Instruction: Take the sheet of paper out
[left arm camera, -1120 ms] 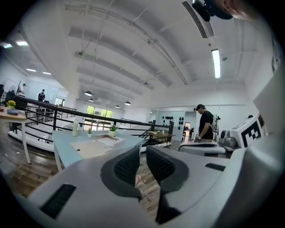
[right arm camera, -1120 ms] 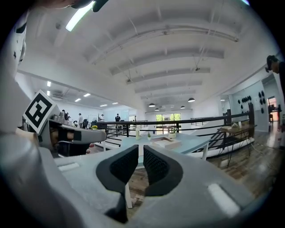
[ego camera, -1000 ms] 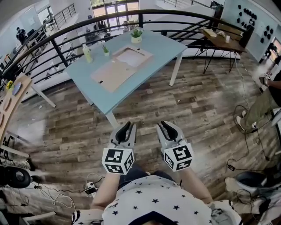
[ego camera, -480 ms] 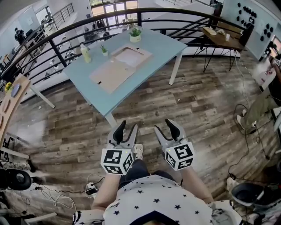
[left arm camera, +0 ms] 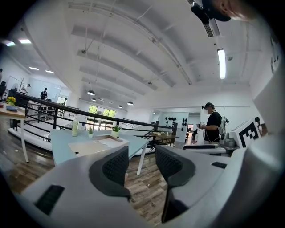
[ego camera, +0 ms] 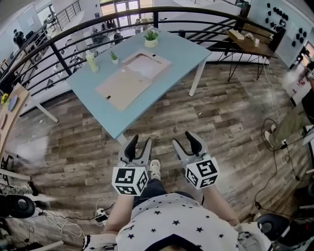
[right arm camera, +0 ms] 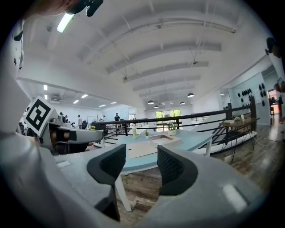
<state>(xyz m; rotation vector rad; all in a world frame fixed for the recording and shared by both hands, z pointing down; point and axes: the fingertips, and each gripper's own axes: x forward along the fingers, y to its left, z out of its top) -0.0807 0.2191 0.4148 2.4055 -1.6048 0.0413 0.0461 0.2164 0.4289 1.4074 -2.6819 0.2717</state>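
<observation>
The counter [ego camera: 181, 51] has a smooth, matt, pale-blue top. On it, a brown board [ego camera: 122, 87] looks like matt cardboard, and the sheet of paper [ego camera: 146, 64] at its far end is paler and dull. Around the counter, the floor [ego camera: 235, 108] is grainy wood planking. Behind the counter, the railing [ego camera: 206, 14] is black metal. The left tool [ego camera: 140, 144] and right tool [ego camera: 185, 142] are matt grey plastic with ribbed black pads [left arm camera: 116, 165].

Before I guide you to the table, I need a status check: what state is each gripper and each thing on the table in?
left gripper: open, jaws have just been opening, nothing between them.
right gripper: open, jaws have just been opening, nothing between them.
sheet of paper: lying flat in the open brown folder, not taken out.
brown folder: open, flat on the table.
bottle: upright.
potted plant: upright.
</observation>
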